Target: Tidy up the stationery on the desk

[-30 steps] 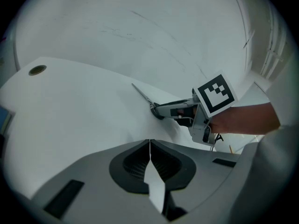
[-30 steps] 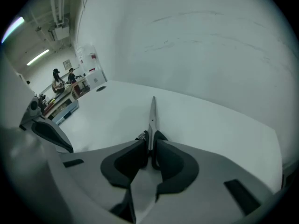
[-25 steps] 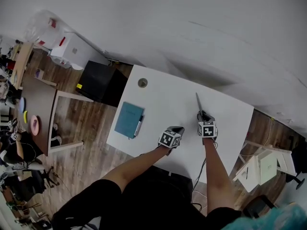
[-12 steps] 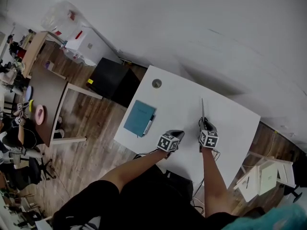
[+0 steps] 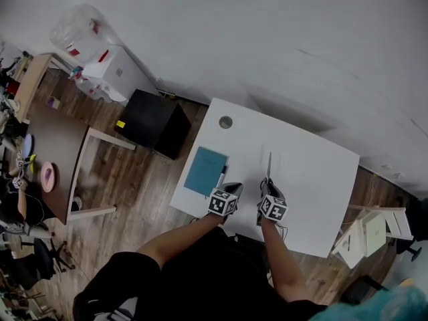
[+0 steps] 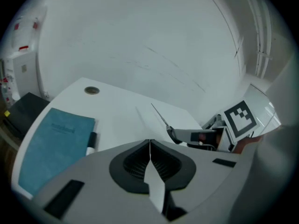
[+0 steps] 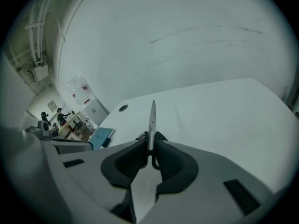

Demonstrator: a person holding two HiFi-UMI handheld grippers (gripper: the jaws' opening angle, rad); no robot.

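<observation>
Right gripper (image 7: 150, 146) first: its dark pads are clamped tight on the scissors (image 7: 152, 120), gripping them down at the handle end. The closed blades stick straight out ahead, tip aimed across the desk toward the wall. The scissors are off the surface, carried above the white desk (image 5: 314, 179) near the middle of its front half.

Over to the left gripper (image 6: 149, 148): jaws pressed together, pad against pad, only a hairline seam between them and nothing in there. It hangs at the desk's front edge, just beside the right gripper, the two marker cubes close side by side in the head view.

Out from the left gripper, a teal notebook (image 6: 51, 146) lies flat on the left part of the desk. A black-and-white marker (image 6: 91, 141) lies along its right edge, touching it or just beside it; which one can't be made out. Both sit near the left gripper and a little apart from the scissors' tip.

Further back, a round grommet (image 6: 92, 90) is set into the desk near its far left corner, well apart from the notebook.

Beyond the desk's left side, a black cabinet (image 5: 157, 122) stands on the wooden floor (image 5: 134, 179) against the white wall.
</observation>
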